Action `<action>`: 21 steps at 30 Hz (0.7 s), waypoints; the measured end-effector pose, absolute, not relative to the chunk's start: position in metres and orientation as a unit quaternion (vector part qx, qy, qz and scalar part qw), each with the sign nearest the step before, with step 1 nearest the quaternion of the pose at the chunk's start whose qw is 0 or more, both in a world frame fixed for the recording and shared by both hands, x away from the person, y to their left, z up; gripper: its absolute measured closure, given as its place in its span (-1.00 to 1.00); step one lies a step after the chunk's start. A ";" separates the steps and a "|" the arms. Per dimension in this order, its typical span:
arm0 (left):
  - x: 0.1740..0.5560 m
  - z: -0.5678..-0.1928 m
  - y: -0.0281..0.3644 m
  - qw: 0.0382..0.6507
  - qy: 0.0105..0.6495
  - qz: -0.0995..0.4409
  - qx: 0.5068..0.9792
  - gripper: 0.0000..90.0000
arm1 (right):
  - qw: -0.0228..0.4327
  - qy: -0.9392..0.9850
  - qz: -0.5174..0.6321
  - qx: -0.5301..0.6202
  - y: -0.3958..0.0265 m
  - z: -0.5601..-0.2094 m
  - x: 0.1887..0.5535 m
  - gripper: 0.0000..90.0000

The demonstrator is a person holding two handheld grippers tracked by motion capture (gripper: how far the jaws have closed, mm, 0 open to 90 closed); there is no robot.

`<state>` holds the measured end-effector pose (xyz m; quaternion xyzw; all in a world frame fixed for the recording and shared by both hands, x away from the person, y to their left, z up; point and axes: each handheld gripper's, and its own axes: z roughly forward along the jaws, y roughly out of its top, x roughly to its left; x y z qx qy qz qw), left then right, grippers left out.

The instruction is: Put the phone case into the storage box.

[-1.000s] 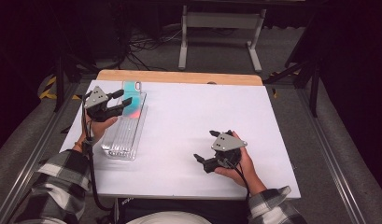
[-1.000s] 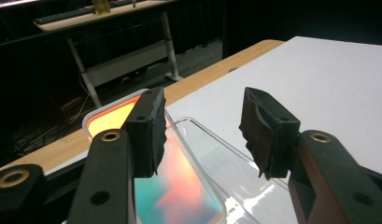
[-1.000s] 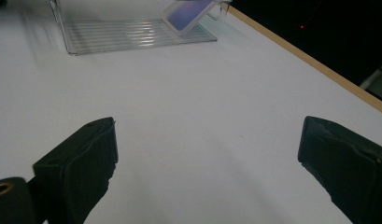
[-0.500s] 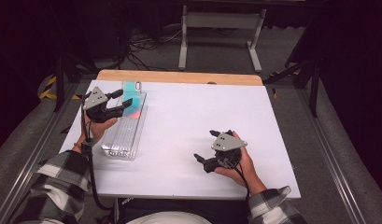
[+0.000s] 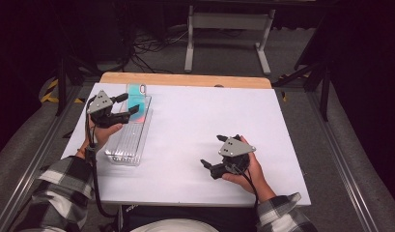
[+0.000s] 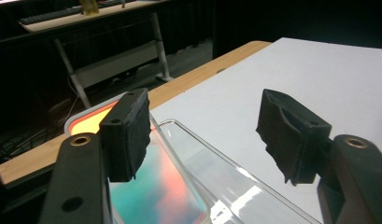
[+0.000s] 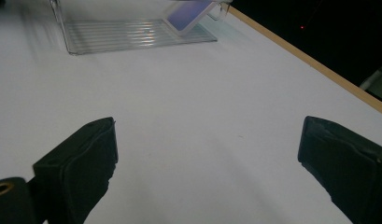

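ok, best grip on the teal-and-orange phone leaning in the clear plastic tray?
Probably the phone's raised far end, across its two long edges, coming from above with the left gripper. It leans tilted on the far rim of the clear plastic tray, so that end stands free of the floor. The gripper's jaws, just opened, hang open near it, gripping nothing.

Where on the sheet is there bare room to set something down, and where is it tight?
The white sheet is bare between the clear tray and the right gripper, and along its far right side up to the wooden edge. Crowded: the left side, where the left gripper, jaws just opening, hangs over the tray and phone.
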<state>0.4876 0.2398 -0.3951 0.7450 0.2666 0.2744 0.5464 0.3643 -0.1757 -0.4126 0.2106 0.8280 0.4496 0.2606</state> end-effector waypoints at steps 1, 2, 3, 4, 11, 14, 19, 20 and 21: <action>0.487 -0.395 0.240 0.544 0.266 0.273 0.748 -0.25 | 0.260 0.828 0.449 0.211 -0.176 -0.413 0.364 -0.88; 0.487 -0.395 0.240 0.544 0.268 0.271 0.748 -0.26 | 0.260 0.828 0.450 0.210 -0.176 -0.413 0.364 -0.88; 0.487 -0.395 0.240 0.545 0.269 0.270 0.746 -0.28 | 0.260 0.828 0.450 0.210 -0.176 -0.413 0.364 -0.89; 0.488 -0.395 0.239 0.545 0.269 0.270 0.747 -0.30 | 0.260 0.829 0.449 0.209 -0.176 -0.413 0.364 -0.89; 0.488 -0.396 0.239 0.541 0.273 0.272 0.747 -0.42 | 0.261 0.828 0.450 0.210 -0.176 -0.413 0.364 -0.88; 0.488 -0.396 0.238 0.541 0.275 0.272 0.747 -0.50 | 0.260 0.828 0.450 0.212 -0.176 -0.413 0.364 -0.89; 0.488 -0.396 0.238 0.539 0.275 0.273 0.747 -0.56 | 0.260 0.828 0.450 0.212 -0.176 -0.413 0.365 -0.89; 0.488 -0.397 0.238 0.541 0.277 0.272 0.746 -0.57 | 0.260 0.827 0.450 0.213 -0.176 -0.413 0.365 -0.89; 0.489 -0.397 0.238 0.541 0.277 0.272 0.746 -0.60 | 0.260 0.827 0.450 0.213 -0.176 -0.413 0.365 -0.89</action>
